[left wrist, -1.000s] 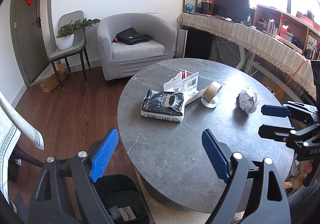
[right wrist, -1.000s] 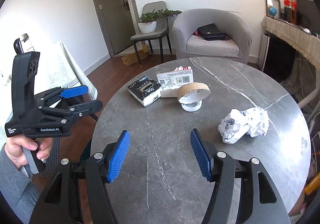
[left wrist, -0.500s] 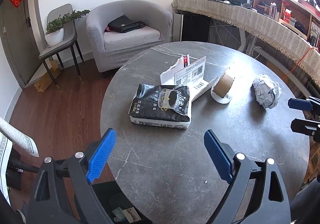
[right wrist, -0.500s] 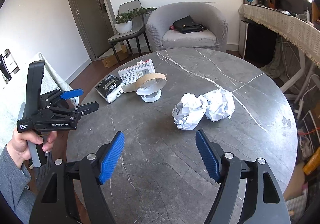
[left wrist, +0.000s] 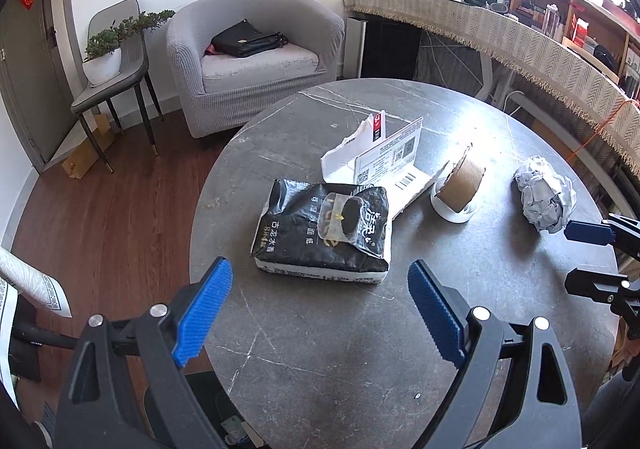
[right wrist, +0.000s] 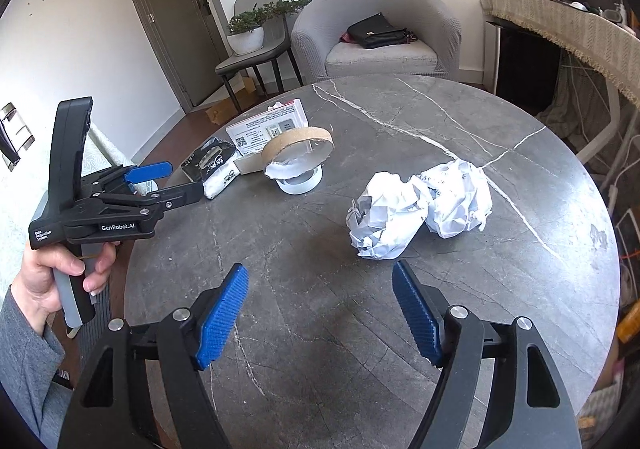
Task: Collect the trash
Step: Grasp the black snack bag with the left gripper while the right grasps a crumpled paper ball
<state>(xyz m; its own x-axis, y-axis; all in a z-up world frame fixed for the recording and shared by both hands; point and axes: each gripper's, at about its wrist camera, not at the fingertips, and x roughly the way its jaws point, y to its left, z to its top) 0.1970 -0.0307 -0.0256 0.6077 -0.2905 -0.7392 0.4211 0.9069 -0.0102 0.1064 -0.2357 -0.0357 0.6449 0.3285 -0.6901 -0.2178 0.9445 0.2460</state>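
Both grippers have pushed in over the round grey table point(left wrist: 500, 153) since a second ago, so the rubbish on it now sits much nearer each camera. Taking the table as landmark, the grey armchair point(left wrist: 256, 61) stands beyond its far edge. On the table's left part lies the black tissue pack point(left wrist: 324, 229), flat, with the opened white box point(left wrist: 380, 165) touching it behind. Just right of the box the tape roll point(left wrist: 460, 185) leans on a white ring. Toward the table's right side rests the crumpled paper point(right wrist: 416, 205), two wads pressed together, well apart from the tape roll.

Over the near edge of the table, the left gripper point(left wrist: 320, 309) hangs wide open and empty, with the tissue pack just beyond its fingertips. Wide open and empty too, the right gripper point(right wrist: 320, 313) hovers with the crumpled paper just ahead of its blue pads point(right wrist: 224, 317).
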